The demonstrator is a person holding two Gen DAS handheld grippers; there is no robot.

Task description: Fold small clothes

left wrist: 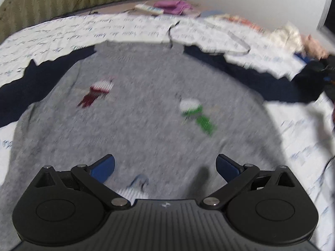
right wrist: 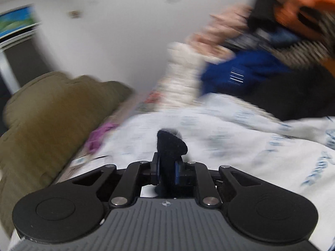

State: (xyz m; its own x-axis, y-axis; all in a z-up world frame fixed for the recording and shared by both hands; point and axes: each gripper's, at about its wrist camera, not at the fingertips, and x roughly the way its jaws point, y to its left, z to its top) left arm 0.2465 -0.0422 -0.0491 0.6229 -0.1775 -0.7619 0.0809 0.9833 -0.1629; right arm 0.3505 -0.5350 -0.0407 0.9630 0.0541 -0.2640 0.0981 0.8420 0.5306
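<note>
The right gripper (right wrist: 166, 172) is seen with its jaws drawn close together on a fold of dark navy fabric (right wrist: 170, 146), which is pinched between the blue pads (right wrist: 177, 172) and sticks up above them. Beneath lies a white bed sheet (right wrist: 240, 146) printed with blue script. An olive-green quilted cushion (right wrist: 48, 113) is seen at the left, with a purple cloth (right wrist: 98, 135) beside it. A blurred heap of clothes (right wrist: 251, 69), blue, cream, pink and orange, is piled at the upper right.

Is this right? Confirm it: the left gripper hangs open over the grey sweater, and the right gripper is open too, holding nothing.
Wrong on the right gripper: the right wrist view shows it shut on dark navy fabric. The left gripper does hang open over the grey sweater.
</note>
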